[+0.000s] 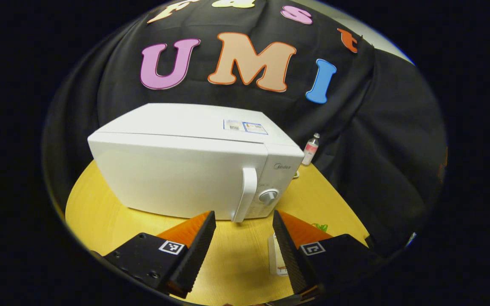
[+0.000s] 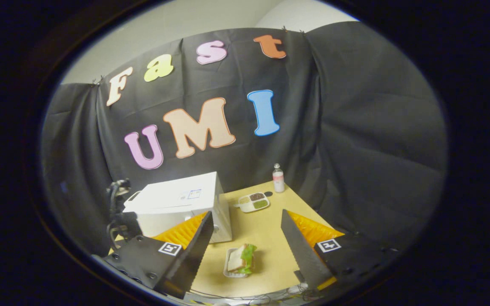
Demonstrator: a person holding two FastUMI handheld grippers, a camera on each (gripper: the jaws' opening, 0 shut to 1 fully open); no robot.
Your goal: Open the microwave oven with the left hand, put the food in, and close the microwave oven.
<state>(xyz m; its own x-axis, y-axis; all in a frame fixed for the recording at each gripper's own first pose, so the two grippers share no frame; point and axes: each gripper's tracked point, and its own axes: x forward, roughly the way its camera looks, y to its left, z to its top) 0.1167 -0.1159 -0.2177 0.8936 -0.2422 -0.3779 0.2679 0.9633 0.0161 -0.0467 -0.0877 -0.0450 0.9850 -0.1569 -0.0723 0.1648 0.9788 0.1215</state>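
While the left gripper (image 1: 244,238) hangs above the yellow table (image 1: 100,212), its fingers stand wide apart with nothing between them, and they point at the front of the microwave oven (image 1: 185,170). The right gripper (image 2: 245,242) sits higher and farther back, tilted down toward the table; its fingers are also spread wide and hold nothing.

The microwave oven stands on the table with its door closed. Its long axis runs left to right across the left gripper view, and the front faces that camera. The vertical door handle (image 1: 245,193) lies at the right end of the door, directly ahead of the gap between the left gripper's fingers but apart from them. A round knob (image 1: 268,196) sits just right of the handle.

In the right gripper view, a small tray (image 2: 230,263) lies on the table between the fingers, below them and not touched. It carries the sandwich (image 2: 241,258), with green leaf showing at its right side. A second, divided dish (image 2: 253,202) lies farther back, beside the oven's right end; its compartments hold dark, green and pale contents. A small bottle (image 2: 277,178) stands upright near the cloth wall behind that dish.
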